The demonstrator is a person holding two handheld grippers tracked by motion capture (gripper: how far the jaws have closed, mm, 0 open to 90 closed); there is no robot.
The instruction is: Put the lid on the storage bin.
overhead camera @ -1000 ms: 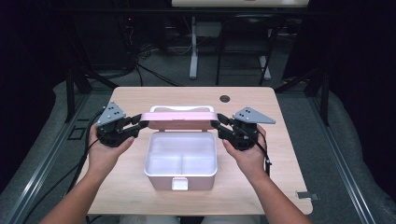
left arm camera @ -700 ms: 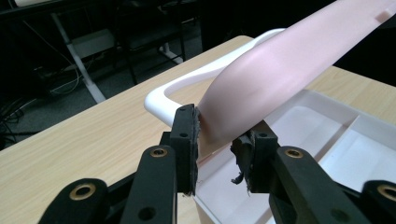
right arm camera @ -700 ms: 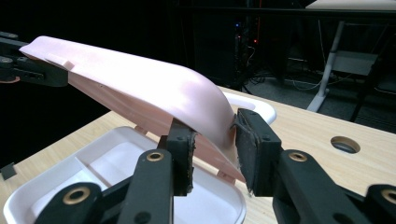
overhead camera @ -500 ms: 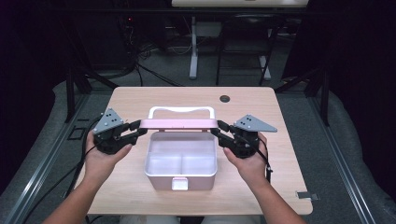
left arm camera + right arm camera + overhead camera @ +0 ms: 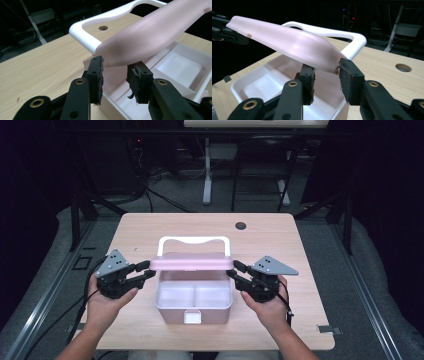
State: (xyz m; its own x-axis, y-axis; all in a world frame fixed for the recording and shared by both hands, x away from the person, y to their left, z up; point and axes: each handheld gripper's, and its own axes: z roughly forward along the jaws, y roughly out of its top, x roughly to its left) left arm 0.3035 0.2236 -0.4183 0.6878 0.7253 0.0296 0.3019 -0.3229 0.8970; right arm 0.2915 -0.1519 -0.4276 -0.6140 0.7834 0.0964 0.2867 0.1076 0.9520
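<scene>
A pale pink box [image 5: 192, 312] with two white compartments stands on the table, its white handle [image 5: 194, 240] lying behind it. Its pink lid [image 5: 192, 264] hangs tilted over the box's back half. My left gripper [image 5: 145, 270] is at the lid's left end; its jaws have just been opening, and in the left gripper view [image 5: 115, 75] the lid's corner [image 5: 150, 32] lies between the parted pads. My right gripper [image 5: 234, 270] grips the lid's right end; in the right gripper view [image 5: 325, 75] the pads flank the lid's corner [image 5: 292, 42].
The light wooden table [image 5: 300, 250] has a round cable hole [image 5: 241, 225] at the back right. Bare tabletop lies on both sides of the box. Dark floor, cables and stand legs lie beyond the far edge.
The lid has swung down and toward me over the box. Both hands have come nearer and lower with it. The left jaws now stand wider apart.
</scene>
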